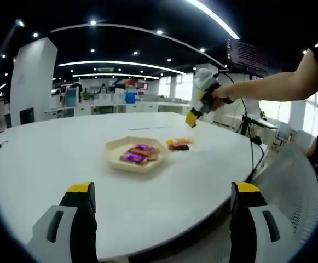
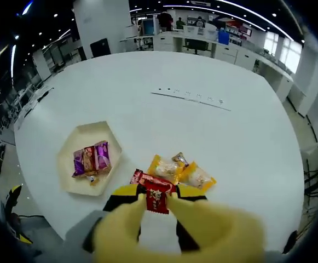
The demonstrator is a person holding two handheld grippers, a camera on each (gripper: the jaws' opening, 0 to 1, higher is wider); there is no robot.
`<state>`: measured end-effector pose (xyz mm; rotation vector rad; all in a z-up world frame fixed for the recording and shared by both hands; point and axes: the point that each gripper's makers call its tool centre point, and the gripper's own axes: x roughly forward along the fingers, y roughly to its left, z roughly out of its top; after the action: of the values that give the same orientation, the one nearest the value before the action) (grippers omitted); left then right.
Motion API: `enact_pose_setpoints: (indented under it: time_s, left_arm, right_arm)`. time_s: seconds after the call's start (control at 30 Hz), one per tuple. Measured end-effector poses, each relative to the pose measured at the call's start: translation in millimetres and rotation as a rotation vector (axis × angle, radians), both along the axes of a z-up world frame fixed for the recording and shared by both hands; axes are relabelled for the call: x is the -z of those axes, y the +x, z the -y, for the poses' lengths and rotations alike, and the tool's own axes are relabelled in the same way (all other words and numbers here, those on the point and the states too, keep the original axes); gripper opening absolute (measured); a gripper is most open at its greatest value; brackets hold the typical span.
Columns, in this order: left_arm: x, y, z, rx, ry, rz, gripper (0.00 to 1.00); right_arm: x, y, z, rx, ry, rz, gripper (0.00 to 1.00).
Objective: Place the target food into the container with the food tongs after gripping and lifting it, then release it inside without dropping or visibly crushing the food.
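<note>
Large open office under ceiling light strips, with a broad white round desk (image 1: pixel 49 159) in front. On the desk, a shallow cream hexagonal tray (image 2: pixel 71 178) holding 2 purple-wrapped snacks (image 2: pixel 90 159), seen also in the left gripper view (image 1: pixel 131 163). Just beside the tray, apart from it, a small cluster of wrapped snacks: 2 yellow-orange packets (image 2: pixel 183 172) lying on the desk, seen far off in the left gripper view (image 1: pixel 179 142).

In the right gripper view, a red-wrapped snack (image 2: pixel 156 197) pinched between the tips of yellow food tongs (image 2: pixel 175 230), blurred and close to the lens. Right hand-held gripper (image 2: pixel 148 200) clenched around the tongs, its black-and-yellow jaws flanking them. Red snack directly at the tong tips, in front of that hand-held gripper, overlapping the near edge of the yellow packets; lifted or resting on the desk, cannot tell. Tray off to the left of it in this view.

In the left gripper view, left hand-held gripper (image 1: pixel 164 200) released, jaws wide apart, nothing between them, pointed over the desk edge toward the tray, well apart from it. Beyond, a person's hand (image 1: pixel 221 96) carrying the right hand-held gripper (image 1: pixel 194 118) above the packets.
</note>
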<state>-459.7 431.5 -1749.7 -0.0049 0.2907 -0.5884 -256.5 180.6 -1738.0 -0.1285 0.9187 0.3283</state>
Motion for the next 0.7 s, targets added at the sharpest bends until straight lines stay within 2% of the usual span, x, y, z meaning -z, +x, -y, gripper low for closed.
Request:
enact_pose_setpoints:
  time_s: [0.3, 0.57, 0.7]
  left_arm:
    - [1.7, 0.2, -1, 0.003, 0.004, -0.003, 0.99]
    - [2.3, 1.0, -1, 0.004, -0.002, -0.007, 0.99]
    - [2.8, 1.1, 0, 0.005, 0.000, -0.006, 0.99]
  right_arm:
    - [3.2, 15, -49, -0.088, 0.013, -0.009, 0.24]
    - [-3.6, 26, -101, -0.183, 0.021, 0.015, 0.24]
    - [-7.3, 26, -126, -0.233, 0.028, 0.011, 0.24]
